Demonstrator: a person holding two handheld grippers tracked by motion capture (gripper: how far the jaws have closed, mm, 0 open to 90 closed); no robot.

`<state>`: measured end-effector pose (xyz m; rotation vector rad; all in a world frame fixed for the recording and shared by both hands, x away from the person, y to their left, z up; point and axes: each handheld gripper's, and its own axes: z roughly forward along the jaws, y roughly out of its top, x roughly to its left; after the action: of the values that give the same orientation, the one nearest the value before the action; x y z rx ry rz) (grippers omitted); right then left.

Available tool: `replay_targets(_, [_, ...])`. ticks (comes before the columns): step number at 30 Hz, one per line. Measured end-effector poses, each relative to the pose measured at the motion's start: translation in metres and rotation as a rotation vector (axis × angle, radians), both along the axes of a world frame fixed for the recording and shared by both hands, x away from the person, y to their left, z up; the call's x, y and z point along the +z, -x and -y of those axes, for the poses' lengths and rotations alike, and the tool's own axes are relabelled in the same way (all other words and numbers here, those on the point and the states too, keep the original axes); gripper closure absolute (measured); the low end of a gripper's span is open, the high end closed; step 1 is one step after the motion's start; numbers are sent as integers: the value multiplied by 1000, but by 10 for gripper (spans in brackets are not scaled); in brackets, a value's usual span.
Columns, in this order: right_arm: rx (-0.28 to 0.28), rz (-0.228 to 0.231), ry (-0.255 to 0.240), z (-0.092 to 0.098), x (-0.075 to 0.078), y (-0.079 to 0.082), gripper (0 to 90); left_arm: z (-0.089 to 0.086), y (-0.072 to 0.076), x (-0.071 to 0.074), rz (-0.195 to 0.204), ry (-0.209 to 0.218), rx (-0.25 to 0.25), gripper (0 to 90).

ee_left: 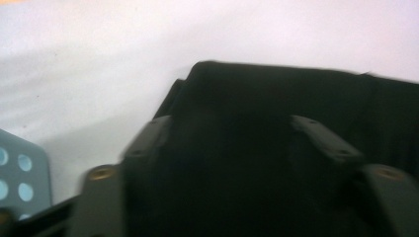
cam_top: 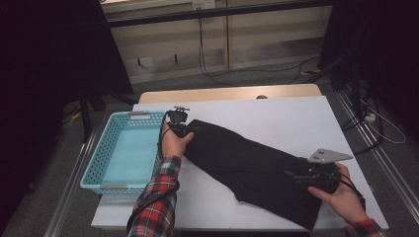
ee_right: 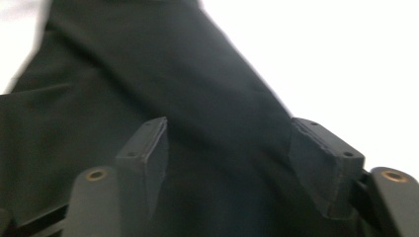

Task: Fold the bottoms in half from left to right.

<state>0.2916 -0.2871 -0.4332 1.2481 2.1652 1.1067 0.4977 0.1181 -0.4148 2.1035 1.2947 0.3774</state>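
Note:
A long black folded garment [cam_top: 247,163] lies slantwise on the white table top [cam_top: 296,118], running from upper left to lower right. My left gripper [cam_top: 190,129] hovers at its upper left end. In the left gripper view its jaws stand apart over the dark cloth [ee_left: 276,98], and the left gripper [ee_left: 230,121] is not pinching it. My right gripper [cam_top: 295,175] is at the lower right end. In the right gripper view the right gripper [ee_right: 227,123] has spread jaws just above the cloth [ee_right: 148,74], and nothing is clamped.
A light blue plastic basket [cam_top: 99,158] stands at the table's left edge, close to my left hand, and its holed corner [ee_left: 20,173] appears in the left gripper view. Bare white table lies behind and to the right of the garment. Cables run over the floor beyond.

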Motion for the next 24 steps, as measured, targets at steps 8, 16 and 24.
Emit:
replay_targets(8, [-83,-39,-33,28,-3,-14,683,3,29,2,8,16,-101,220])
replay_targets(16, [-67,-90,10,36,-7,-8,767,9,59,-11,8,35,-174,209])
replay_targets(24, [-99,-157,20,47,-14,8,744,12,66,-13,23,13,-203,198])
